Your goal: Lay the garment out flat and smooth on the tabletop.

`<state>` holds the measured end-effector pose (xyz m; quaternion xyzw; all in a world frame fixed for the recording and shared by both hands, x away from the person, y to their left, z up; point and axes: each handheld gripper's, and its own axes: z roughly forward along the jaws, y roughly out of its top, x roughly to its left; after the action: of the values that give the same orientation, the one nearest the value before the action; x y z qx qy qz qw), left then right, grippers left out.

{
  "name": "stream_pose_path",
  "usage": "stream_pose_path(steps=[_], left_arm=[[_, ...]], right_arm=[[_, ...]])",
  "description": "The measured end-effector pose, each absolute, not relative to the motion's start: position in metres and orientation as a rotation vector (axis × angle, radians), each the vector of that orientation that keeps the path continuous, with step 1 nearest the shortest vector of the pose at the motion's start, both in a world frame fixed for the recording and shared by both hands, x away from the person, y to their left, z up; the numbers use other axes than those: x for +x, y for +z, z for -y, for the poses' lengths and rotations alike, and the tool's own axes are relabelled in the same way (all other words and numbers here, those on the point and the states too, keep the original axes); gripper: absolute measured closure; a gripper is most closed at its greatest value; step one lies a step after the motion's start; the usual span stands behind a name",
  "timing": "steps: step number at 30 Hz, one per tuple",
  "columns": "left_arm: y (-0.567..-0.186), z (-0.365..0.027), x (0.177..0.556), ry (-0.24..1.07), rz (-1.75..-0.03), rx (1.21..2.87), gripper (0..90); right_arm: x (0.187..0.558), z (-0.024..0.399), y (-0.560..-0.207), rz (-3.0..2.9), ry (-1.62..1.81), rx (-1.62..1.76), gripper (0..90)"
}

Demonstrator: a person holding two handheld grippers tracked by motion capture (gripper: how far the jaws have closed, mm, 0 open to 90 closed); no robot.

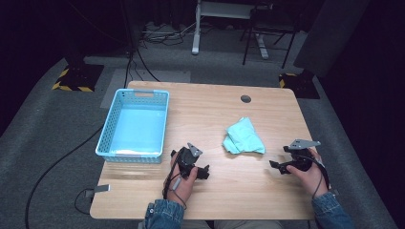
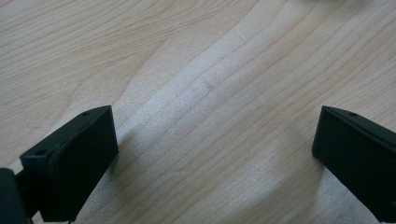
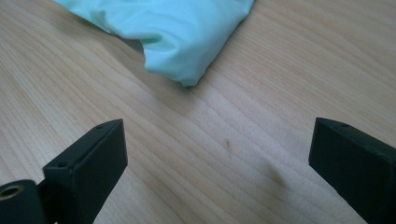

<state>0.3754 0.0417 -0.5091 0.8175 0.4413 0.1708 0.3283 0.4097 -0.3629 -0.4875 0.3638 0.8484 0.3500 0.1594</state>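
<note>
Right gripper (image 1: 274, 165): fingers (image 3: 88, 163) stood wide apart with nothing between them, bare wood grain under the gap, both hanging just above the table (image 1: 215, 191). Ahead of those fingers in the right gripper view lay the folded mint-green cloth (image 3: 177, 32), its nearest corner just short of the gap, not touching either finger. Left gripper (image 1: 206, 172): fingers (image 2: 74, 158) also spread wide, empty, plain tabletop between them and a sliver of pale fabric at the top edge of the left gripper view, too little to identify. From the high view both grippers sat low near the front edge of the table, each in one hand, denim sleeves coming in from the bottom; the left one pointed right toward the middle, the right one pointed left, so the two faced each other with the cloth between and slightly beyond them. The cloth was on the right half of the table, flat, nearer the right gripper than the left. A light-blue perforated plastic basket (image 1: 107, 138) stood on the left half of the table, well apart from the cloth, nothing visible inside. A small round dark grommet (image 1: 245, 98) sat in the tabletop near the far edge, behind the cloth.
</note>
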Motion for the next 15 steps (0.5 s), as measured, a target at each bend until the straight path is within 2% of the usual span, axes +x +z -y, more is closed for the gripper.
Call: stream_pose_path(steps=[15], left_arm=[[-0.509,-0.042,0.375,0.447,-1.155,2.140,0.0]], right_arm=[[0.413,0.348,-0.460,-2.413,1.017,0.968,4.6]])
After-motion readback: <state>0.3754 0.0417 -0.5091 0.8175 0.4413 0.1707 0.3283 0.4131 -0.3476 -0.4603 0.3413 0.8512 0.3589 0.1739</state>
